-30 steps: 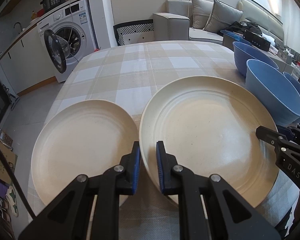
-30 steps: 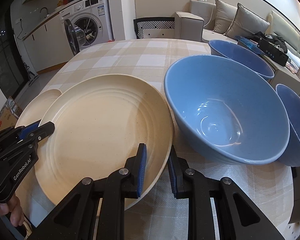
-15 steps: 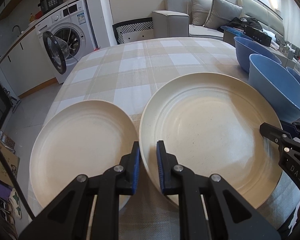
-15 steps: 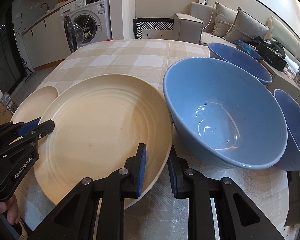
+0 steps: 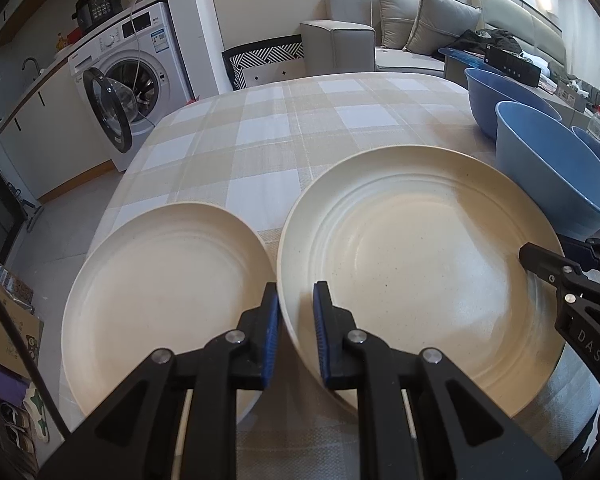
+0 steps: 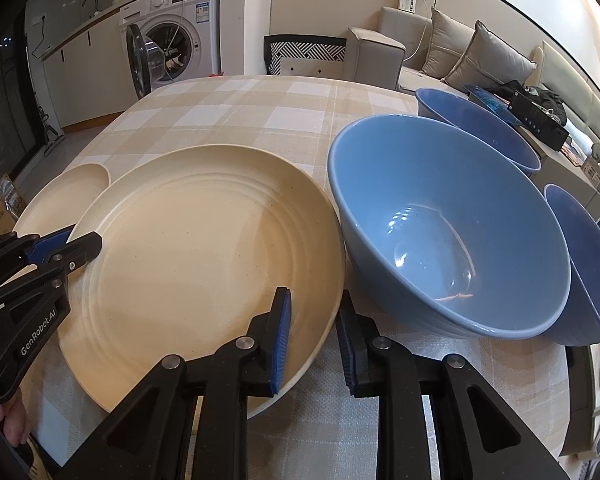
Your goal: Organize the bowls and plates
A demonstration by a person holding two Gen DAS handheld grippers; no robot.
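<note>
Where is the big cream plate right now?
The big cream plate sits on the checked tablecloth, between the smaller cream plate and the nearest blue bowl, with both grippers clamped on its near rim.

The far half of the bench (image 5: 300,120) is left open; the near edge is blocked by two cream plates (image 5: 412,264) and blue bowls (image 6: 444,224).

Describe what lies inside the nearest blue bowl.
The nearest blue bowl holds only a small orange scrap near its bottom, plus light reflections. Nothing else shows; the tablecloth beneath is covered.
</note>
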